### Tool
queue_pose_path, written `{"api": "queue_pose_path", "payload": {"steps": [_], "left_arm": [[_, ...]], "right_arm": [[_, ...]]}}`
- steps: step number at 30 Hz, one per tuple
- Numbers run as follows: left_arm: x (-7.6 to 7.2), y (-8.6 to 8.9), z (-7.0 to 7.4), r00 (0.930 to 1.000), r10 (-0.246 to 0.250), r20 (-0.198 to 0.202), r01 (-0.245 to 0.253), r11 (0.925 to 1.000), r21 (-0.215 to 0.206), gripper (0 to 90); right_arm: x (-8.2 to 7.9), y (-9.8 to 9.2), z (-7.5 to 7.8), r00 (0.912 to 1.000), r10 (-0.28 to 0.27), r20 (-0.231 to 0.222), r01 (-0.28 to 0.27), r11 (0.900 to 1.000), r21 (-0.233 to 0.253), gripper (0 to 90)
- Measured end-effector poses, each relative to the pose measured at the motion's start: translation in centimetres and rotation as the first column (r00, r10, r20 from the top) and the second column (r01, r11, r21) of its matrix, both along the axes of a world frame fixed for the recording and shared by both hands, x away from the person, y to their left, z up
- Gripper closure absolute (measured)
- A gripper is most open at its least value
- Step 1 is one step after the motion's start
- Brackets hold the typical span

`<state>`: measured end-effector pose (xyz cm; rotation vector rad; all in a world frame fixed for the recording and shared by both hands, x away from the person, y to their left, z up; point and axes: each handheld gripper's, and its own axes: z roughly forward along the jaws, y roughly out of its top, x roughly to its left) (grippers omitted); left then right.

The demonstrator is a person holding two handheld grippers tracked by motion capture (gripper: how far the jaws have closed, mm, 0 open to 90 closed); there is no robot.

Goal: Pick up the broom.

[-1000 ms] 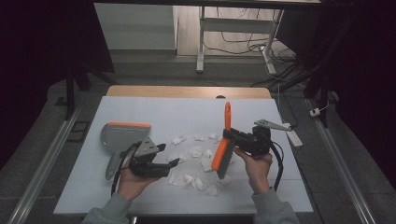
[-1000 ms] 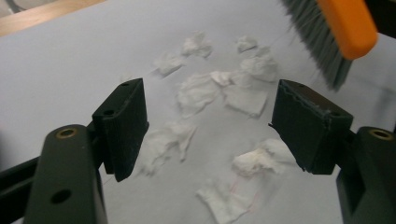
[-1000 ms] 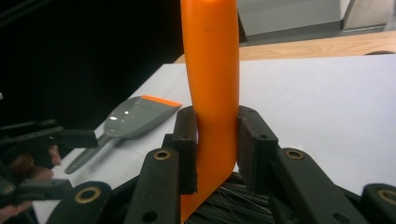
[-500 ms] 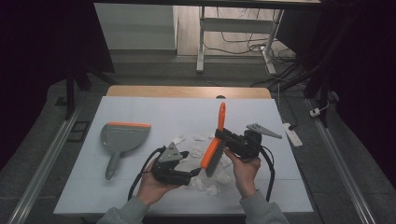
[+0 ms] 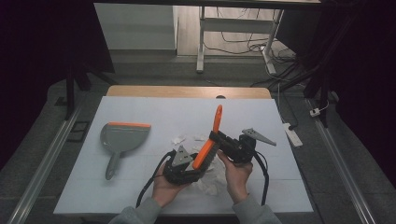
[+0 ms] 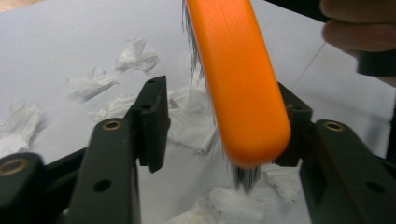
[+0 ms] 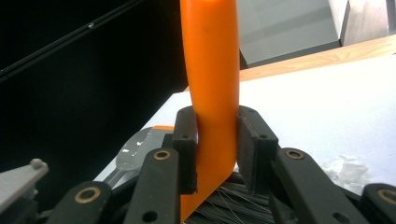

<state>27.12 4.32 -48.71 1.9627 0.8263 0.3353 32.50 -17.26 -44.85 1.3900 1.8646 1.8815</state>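
An orange hand brush (image 5: 211, 138) with dark bristles is tilted above a pile of white paper scraps (image 5: 208, 183) at the table's front middle. My right gripper (image 5: 220, 140) is shut on the brush handle (image 7: 214, 126), jaws pressed against both sides. My left gripper (image 5: 192, 169) sits just left of and below it, open. In the left gripper view the brush head (image 6: 238, 88) hangs between the spread jaws of my left gripper (image 6: 222, 119), close against the right one, bristles pointing down at the scraps (image 6: 189, 123). More scraps (image 5: 178, 139) lie farther back.
A grey dustpan (image 5: 122, 136) with an orange lip lies on the white table's left half, handle toward the front; it also appears behind my right gripper's jaws as the dustpan (image 7: 140, 149). A white power strip (image 5: 292, 133) lies off the table's right edge.
My left gripper has moved right, from beside the dustpan to under the brush head. My right gripper has shifted left and tilted the brush down over the scraps.
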Motion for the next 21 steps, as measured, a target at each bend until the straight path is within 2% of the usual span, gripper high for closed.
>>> {"api": "queue_pose_path", "payload": {"steps": [3,5,6,11,15,17,18,19,21], "left_arm": [[0.1,0.2,-0.2,1.0000,0.007,0.005,-0.007,0.9999,-0.008,61.9],[0.4,0.5,-0.3,0.9999,0.010,-0.009,-0.010,0.9996,-0.026,71.7],[0.5,0.7,-0.3,0.9998,0.015,-0.011,-0.015,0.9995,-0.029,73.5],[0.8,1.6,0.0,0.9998,0.015,-0.013,-0.016,0.9994,-0.030,76.6],[0.8,2.0,0.1,1.0000,0.007,-0.005,-0.007,0.9998,-0.018,77.2],[0.8,2.3,0.2,1.0000,0.004,0.009,-0.003,0.9999,-0.010,77.3],[0.8,2.6,0.3,1.0000,0.001,0.009,0.000,0.9999,-0.013,77.3],[0.9,2.8,0.5,1.0000,0.001,0.006,-0.001,0.9997,-0.023,77.5],[1.1,3.8,0.8,1.0000,0.008,-0.004,-0.008,0.9988,-0.049,77.6]], "right_arm": [[-0.2,0.2,-0.3,0.9998,0.004,-0.017,-0.004,1.000,0.027,71.1],[-0.2,0.3,-0.5,0.9996,0.012,-0.024,-0.011,0.999,0.044,71.0],[-0.3,0.4,-0.5,0.9995,0.013,-0.030,-0.012,0.999,0.049,71.0],[-0.5,0.6,-0.4,0.9997,0.022,-0.012,-0.022,0.998,0.066,70.9],[-0.6,1.1,0.1,0.9991,0.040,0.015,-0.040,0.999,0.023,70.0],[-0.5,1.2,0.3,0.9984,0.055,0.014,-0.055,0.998,0.006,67.7],[-0.5,1.2,0.3,0.9984,0.055,0.014,-0.055,0.998,0.006,67.7],[-0.5,1.1,0.5,0.9974,0.070,0.014,-0.070,0.998,-0.005,61.9],[-0.5,1.0,0.9,0.9964,0.076,0.036,-0.075,0.997,-0.020,58.0]]}}
